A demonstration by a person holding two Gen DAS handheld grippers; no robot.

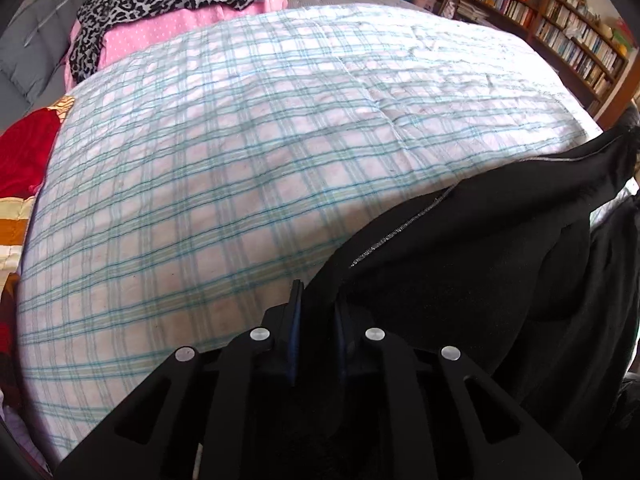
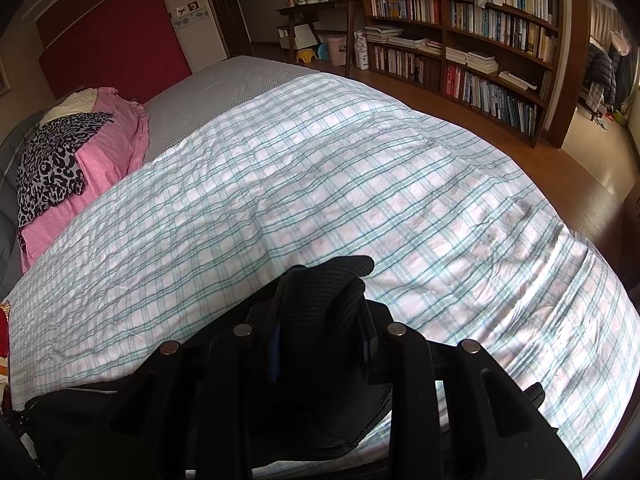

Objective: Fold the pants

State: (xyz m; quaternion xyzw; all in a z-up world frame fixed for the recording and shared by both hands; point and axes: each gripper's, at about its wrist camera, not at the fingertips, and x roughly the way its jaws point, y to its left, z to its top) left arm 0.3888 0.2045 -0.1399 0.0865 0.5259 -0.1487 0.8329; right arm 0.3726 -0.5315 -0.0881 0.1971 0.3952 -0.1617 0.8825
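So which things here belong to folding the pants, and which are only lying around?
For the job:
- black pants, pinched by both grippers
- left gripper
- right gripper
- plaid cover they lie on

Lying about:
- leopard-print cloth
- pink bedding
- red fabric
- bookshelf

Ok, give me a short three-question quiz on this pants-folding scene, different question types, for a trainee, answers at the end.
1. True or false: the left gripper is shut on the black pants.
2. What is clamped in the right gripper?
A. the leopard-print cloth
B. a ribbed part of the black pants
C. nothing
3. Fill in: the pants lie at the near edge of the ____ bedcover.

Key
1. True; its jaws pinch an edge of the black fabric.
2. B
3. plaid, white with teal lines
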